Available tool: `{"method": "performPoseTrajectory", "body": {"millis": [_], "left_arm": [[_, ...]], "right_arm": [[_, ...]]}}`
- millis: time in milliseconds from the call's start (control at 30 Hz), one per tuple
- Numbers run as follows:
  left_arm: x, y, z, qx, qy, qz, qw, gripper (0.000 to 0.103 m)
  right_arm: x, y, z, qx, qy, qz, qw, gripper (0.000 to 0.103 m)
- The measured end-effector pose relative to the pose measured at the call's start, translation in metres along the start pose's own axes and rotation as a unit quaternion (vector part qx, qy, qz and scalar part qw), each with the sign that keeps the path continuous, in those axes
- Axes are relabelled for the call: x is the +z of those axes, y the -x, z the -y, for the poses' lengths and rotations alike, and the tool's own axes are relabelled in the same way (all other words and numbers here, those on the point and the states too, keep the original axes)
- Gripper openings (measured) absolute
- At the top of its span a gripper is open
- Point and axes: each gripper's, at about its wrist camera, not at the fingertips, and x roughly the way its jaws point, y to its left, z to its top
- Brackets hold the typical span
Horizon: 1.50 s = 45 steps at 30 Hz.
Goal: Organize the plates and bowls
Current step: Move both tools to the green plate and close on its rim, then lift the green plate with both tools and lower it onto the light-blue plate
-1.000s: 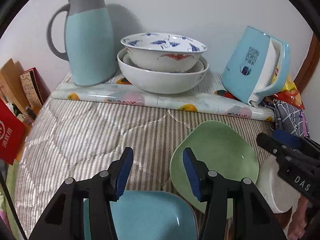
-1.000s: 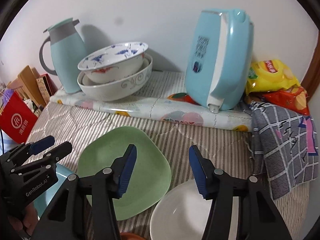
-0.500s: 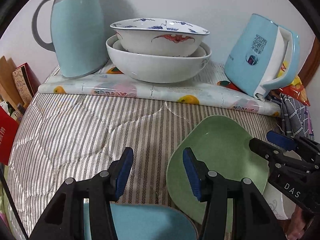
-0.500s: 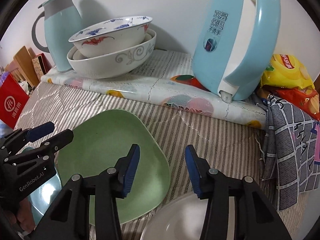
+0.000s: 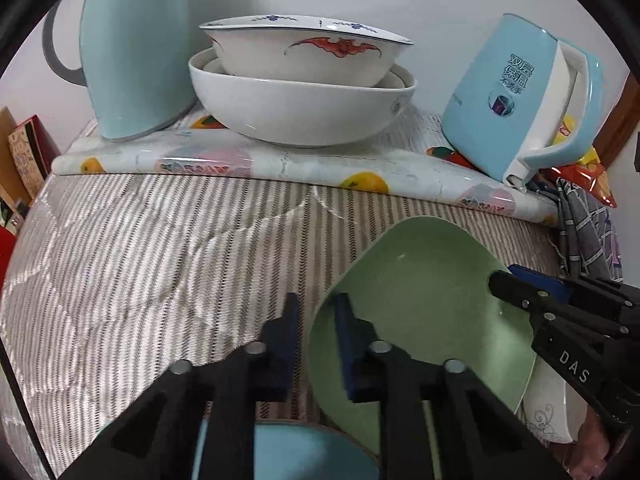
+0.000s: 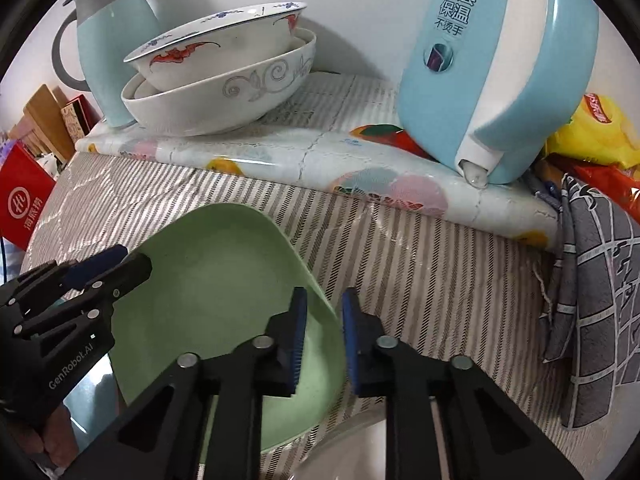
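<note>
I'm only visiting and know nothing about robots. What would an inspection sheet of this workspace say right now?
Surface: striped cloth, with a fruit-print mat at the back.
Job's things: green plate; stacked bowls on the mat; blue plate and white bowl at the near edge.
Clutter: thermos jug, kettle, snack bags, checked cloth.
Grippers: left gripper and right gripper have just been closing; each clamps an opposite rim of the green plate.
Cables: nothing seen.
Surroundings: white wall, red box.
</note>
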Motion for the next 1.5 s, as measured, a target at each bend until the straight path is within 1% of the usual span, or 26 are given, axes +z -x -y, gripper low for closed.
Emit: {"method": "performPoseTrajectory", "body": {"millis": [267, 567, 833, 1167, 1500], "left_arm": [[0.003, 0.009, 0.001, -0.002, 0.0, 0.021, 0.9998, 0.014], [0.011, 0.043, -0.002, -0.002, -0.001, 0.055, 0.9985, 0.014], [0.004, 0.074, -0.015, 0.005, -0.004, 0.067, 0.9977, 0.014], [-0.027, 0.104, -0.046, 0.014, 0.0, 0.061, 0.998, 0.014], [-0.057, 0.105, -0.069, 0.013, -0.005, 0.037, 0.9992, 0.015]], "right_arm": [[0.001, 0.01, 0.001, -0.001, -0.001, 0.027, 1.0, 0.013], [0.004, 0.04, -0.003, 0.001, -0.01, 0.062, 0.998, 0.013], [-0.003, 0.07, -0.023, 0.007, -0.01, 0.082, 0.997, 0.013], [-0.033, 0.094, -0.062, 0.02, -0.013, 0.086, 0.996, 0.013], [-0.065, 0.089, -0.089, 0.024, -0.032, 0.064, 0.997, 0.013]]}}
